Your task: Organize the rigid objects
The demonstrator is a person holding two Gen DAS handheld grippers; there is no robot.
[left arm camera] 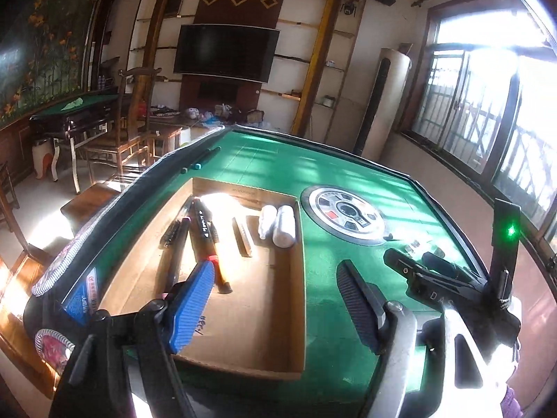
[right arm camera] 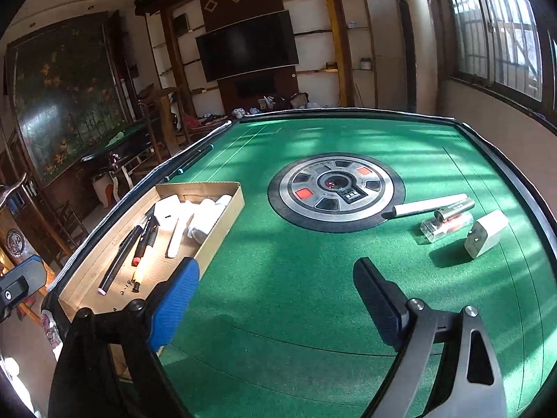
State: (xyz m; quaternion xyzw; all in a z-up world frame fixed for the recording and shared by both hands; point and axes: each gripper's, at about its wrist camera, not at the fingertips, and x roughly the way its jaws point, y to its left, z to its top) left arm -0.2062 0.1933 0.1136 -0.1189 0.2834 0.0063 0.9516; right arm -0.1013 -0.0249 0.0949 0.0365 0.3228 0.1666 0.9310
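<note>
A: Closest in, what are the tools doing?

B: The left gripper (left arm camera: 275,308) hangs over the near end of the cardboard tray (left arm camera: 294,278), fingers spread wide with nothing between them. The right gripper (right arm camera: 278,299) is the same, wide apart and holding nothing, above bare green felt of the mahjong table (right arm camera: 296,261).

A: And inside the tray?

B: Several dark pens (right arm camera: 120,261) lie lengthwise along its left side, one with a red band and a pale wooden end (right arm camera: 141,268). Beyond them a slim white stick (right arm camera: 177,235), then white rolled pieces (right arm camera: 205,217) packed at the far end.

A: What sits outside it?

B: To the right on the felt, a pale block with a dark face (right arm camera: 487,233), just beside it a clear plastic case (right arm camera: 445,226) with a metallic cylinder (right arm camera: 454,209) touching it, and a white marker (right arm camera: 428,206) reaching onto the round centre console (right arm camera: 334,191).

A: Farther back?

B: Two long dark sticks with teal tips (right arm camera: 195,158) along the table's left edge, then the wall-mounted television (right arm camera: 247,45).
</note>
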